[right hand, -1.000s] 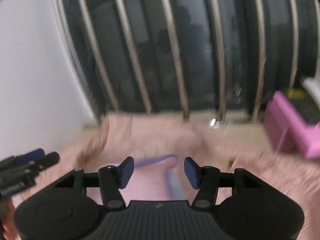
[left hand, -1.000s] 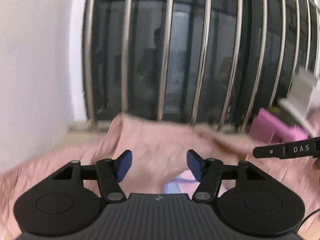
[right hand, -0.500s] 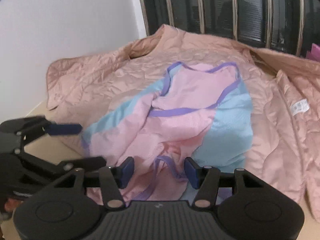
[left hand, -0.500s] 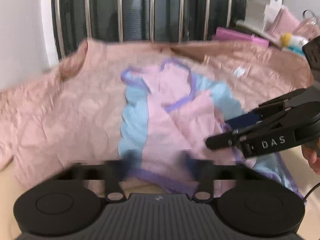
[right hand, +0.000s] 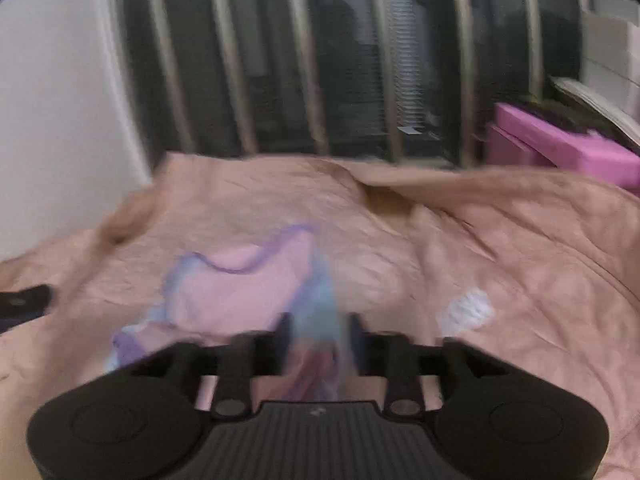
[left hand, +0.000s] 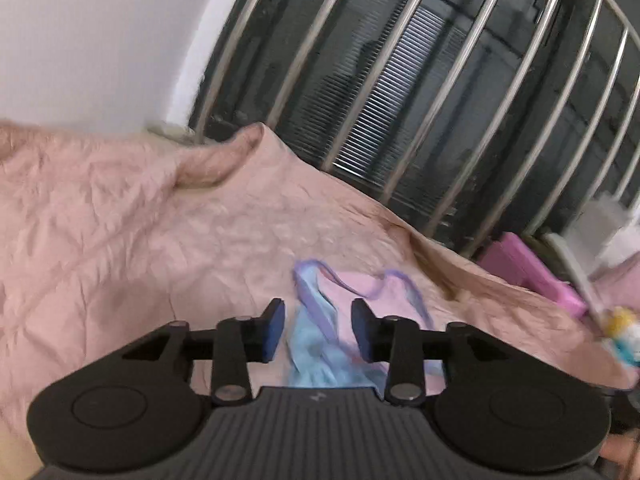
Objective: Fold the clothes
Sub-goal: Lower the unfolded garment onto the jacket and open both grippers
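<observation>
Lying bunched between the parted pads of the left hand-held gripper [left hand: 318, 330], the pink-and-blue garment [left hand: 320, 344], ungripped.

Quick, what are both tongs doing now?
Left tongs: open, just opened further, pink top between.
Right tongs: closing around pink top, grip too blurred to tell.

Left gripper [left hand: 318, 334]: matt black plastic body, ribbed top plate, blue rubbery-looking pads. Garment [left hand: 320, 344] betw. its fingers: soft thin cloth, pink/blue w/ purple trim. Quilt [left hand: 120, 240] beneath: peach quilted fabric, slight sheen, crinkled. Bars [left hand: 452, 92] beyond gripper: polished metal, glossy. Box [right hand: 560, 148] far right: smooth pink, matt.
</observation>
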Demonstrator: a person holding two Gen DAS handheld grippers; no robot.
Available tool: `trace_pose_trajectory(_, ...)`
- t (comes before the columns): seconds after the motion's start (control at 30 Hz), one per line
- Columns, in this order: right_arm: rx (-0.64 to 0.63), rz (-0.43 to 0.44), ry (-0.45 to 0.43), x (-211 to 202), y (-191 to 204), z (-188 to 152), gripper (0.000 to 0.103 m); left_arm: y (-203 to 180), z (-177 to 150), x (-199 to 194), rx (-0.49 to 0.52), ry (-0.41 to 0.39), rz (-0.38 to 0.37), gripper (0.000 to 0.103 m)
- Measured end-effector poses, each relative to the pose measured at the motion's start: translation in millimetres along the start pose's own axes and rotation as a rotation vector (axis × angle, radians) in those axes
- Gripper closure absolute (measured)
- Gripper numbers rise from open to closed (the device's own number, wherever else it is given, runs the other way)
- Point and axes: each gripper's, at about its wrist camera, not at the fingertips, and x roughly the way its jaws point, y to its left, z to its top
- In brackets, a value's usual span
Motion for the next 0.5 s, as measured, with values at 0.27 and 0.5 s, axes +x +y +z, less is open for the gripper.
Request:
trace_pose_trajectory(0.27, -0.229, 0.374, 0.120, -92.6, 27.7, -84.5, 0.049, -20.9, -84.1, -40.8, 0.460, 0.203, -0.125, 0.039)
trace_pose_trajectory(0.5, -0.247, 0.270, 0.170, -75.7, 38.9, -121.9, 0.097, -37.6, -90.1, -12.8, 0.386, 0.292, -0.134, 0.098)
